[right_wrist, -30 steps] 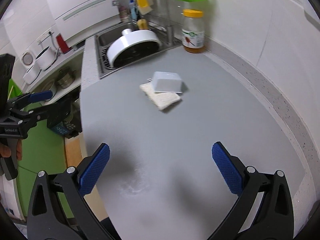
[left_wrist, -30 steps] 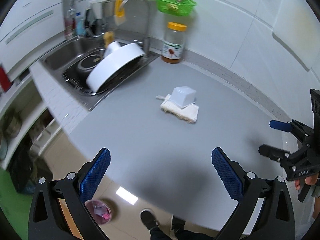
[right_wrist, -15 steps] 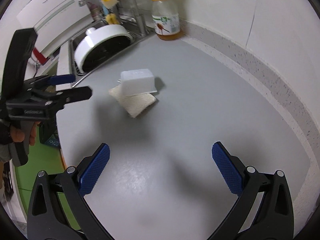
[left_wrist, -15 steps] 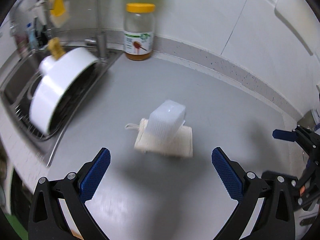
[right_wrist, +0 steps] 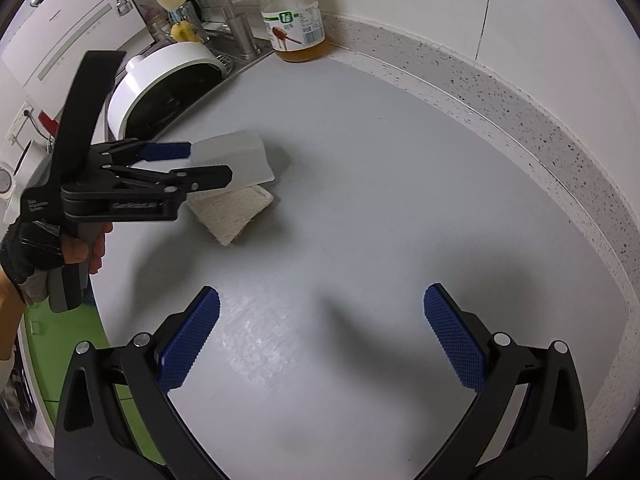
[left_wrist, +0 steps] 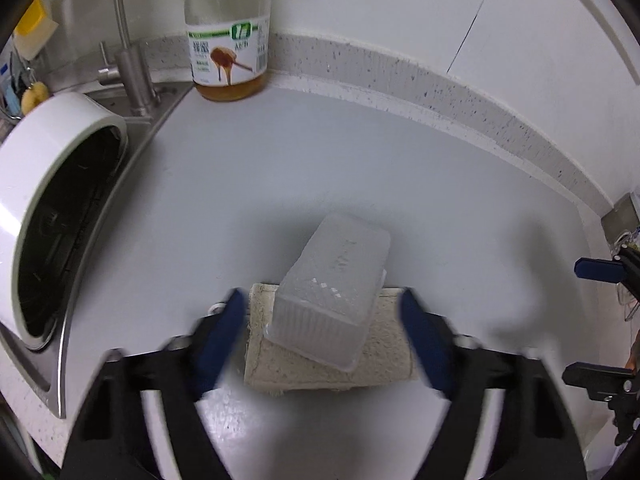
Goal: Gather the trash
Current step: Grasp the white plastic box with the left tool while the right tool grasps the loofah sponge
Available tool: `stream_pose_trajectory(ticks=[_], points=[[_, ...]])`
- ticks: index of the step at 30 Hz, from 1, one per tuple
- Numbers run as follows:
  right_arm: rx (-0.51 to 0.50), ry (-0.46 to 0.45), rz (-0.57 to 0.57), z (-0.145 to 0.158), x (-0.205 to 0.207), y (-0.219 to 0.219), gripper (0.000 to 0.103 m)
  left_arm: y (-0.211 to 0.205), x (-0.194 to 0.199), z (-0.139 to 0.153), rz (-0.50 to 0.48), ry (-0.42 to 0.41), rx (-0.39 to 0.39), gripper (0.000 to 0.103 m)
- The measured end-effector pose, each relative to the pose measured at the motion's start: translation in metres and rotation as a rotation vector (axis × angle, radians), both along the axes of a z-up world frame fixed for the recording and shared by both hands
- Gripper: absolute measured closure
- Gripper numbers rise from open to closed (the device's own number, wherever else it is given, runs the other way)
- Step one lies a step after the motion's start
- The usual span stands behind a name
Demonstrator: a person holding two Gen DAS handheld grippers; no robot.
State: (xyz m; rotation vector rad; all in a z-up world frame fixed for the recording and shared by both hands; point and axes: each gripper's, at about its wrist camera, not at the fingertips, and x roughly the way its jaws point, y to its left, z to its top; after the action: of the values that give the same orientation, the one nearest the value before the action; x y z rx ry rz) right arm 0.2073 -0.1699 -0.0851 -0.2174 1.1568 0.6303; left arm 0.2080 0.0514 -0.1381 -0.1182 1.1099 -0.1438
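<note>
Careful: the upturned translucent plastic tub [left_wrist: 334, 292] sits loosely on the folded cream cloth [left_wrist: 384, 356] on the grey bench [left_wrist: 280, 168], so it may skid aside. Your left hand-held gripper [left_wrist: 322, 334] is closing, tub between its pads, apparently not yet pressed. Your right hand-held gripper [right_wrist: 320, 336] hangs wide and empty, nearer you.

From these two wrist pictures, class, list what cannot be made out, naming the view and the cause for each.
- Left gripper, left wrist view: closing jaws blurred by motion; contact with the translucent plastic box unclear.
- Box, right wrist view: near end hidden by the left gripper.
- Beige sponge cloth: middle covered by the box.
- Yellow-lidded honey jar, left wrist view: lid cut by the top edge.
</note>
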Motion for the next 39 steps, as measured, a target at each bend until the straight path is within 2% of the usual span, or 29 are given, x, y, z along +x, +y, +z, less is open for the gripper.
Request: stream_pose_trajectory(ticks=[1,4,10,21,27,30,32,33,34,39], points=[[-0.001,0.001,0.0,-0.001,0.0,0.0,0.003,0.001,0.001,-0.002,-0.001,0.004,-0.004,0.053],[-0.003,0.005,0.005,-0.001,0.001,0.004,0.003,0.002,0.0,-0.001,0.0,-0.003,-0.015,0.056],[0.006,0.0,0.057,-0.002,0.003,0.023,0.003,0.012,-0.012,0.019,0.034,-0.039,-0.029,0.057],[-0.021,-0.02,0.271,-0.019,0.013,0.1,0.003,0.057,-0.069,0.066,0.183,-0.096,-0.033,0.057],[-0.091,-0.037,0.411,-0.046,0.014,0.145,0.003,0.082,-0.096,0.066,0.266,-0.091,-0.049,0.057],[-0.118,-0.034,0.442,-0.058,0.015,0.156,0.003,0.09,-0.107,0.062,0.297,-0.084,-0.055,0.057],[-0.131,-0.035,0.451,-0.062,0.014,0.159,0.012,0.094,-0.111,0.059,0.311,-0.08,-0.058,0.057],[-0.14,-0.04,0.452,-0.062,0.014,0.16,0.026,0.095,-0.115,0.059,0.319,-0.079,-0.062,0.057],[-0.146,-0.041,0.455,-0.061,0.013,0.16,0.034,0.096,-0.118,0.059,0.325,-0.079,-0.065,0.057],[-0.118,-0.033,0.455,-0.053,0.012,0.154,0.036,0.094,-0.13,0.063,0.345,-0.083,-0.075,0.057]])
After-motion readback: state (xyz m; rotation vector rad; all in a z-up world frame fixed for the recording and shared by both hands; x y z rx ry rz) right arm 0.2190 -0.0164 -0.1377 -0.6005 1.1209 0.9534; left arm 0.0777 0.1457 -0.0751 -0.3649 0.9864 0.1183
